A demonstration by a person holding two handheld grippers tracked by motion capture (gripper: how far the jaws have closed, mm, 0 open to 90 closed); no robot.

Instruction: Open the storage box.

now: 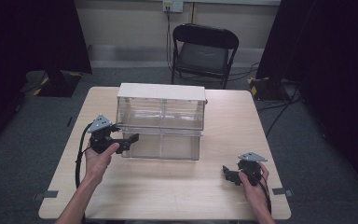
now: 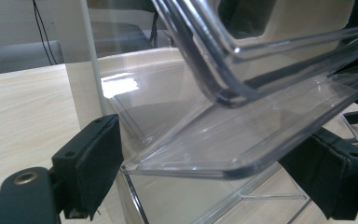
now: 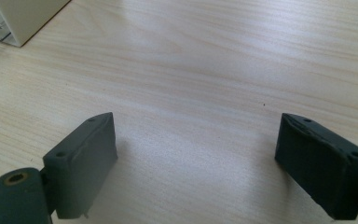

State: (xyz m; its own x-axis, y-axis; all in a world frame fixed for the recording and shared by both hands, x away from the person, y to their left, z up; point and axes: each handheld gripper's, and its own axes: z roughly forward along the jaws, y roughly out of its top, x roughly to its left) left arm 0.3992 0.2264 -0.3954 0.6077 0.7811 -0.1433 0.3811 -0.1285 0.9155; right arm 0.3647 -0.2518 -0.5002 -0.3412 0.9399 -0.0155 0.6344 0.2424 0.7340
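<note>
clear plastic drawer [image 1: 161,145] sits mid-table, pulled partway out of the bottom row of a clear drawer cabinet [image 1: 161,112] w/ a white top. my left gripper [image 1: 129,141] is at the drawer's front left corner; in the left gripper view its jaws stand wide on either side of the drawer's clear front lip [image 2: 242,154], not squeezing it. my right gripper [image 1: 228,175] rests low over the bare wooden table [image 1: 182,186], near the front right edge, well apart from the cabinet, jaws wide, nothing btwn them. a black folding chair [image 1: 204,51] stands beyond the table.
</note>
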